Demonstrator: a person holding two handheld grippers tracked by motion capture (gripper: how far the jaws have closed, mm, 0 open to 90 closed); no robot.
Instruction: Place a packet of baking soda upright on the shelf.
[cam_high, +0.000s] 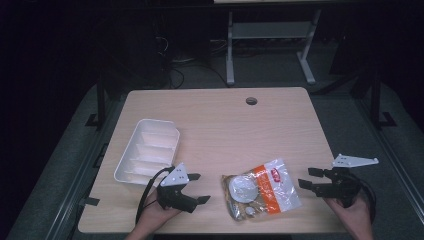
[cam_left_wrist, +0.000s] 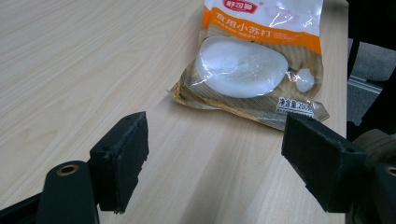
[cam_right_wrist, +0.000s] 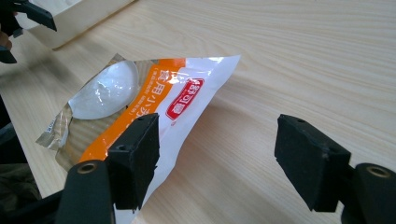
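Observation:
A plastic bag (cam_high: 260, 189) printed orange and white, with a picture of a white bowl on it, lies flat near the table's front edge. It also appears in the left gripper view (cam_left_wrist: 252, 60) and the right gripper view (cam_right_wrist: 140, 102). My left gripper (cam_high: 196, 188) hovers just left of the bag, jaws open and empty. My right gripper (cam_high: 311, 178) sits just right of the bag, also open with nothing between its pads. In the right gripper view one black pad (cam_right_wrist: 135, 158) overlaps the bag's edge without pressing on it.
A white divided plastic tray (cam_high: 147, 150) stands on the table's left side, behind the left gripper. The wooden table (cam_high: 225, 125) has a cable hole (cam_high: 251, 101) at the back. Dark floor and a desk frame lie beyond.

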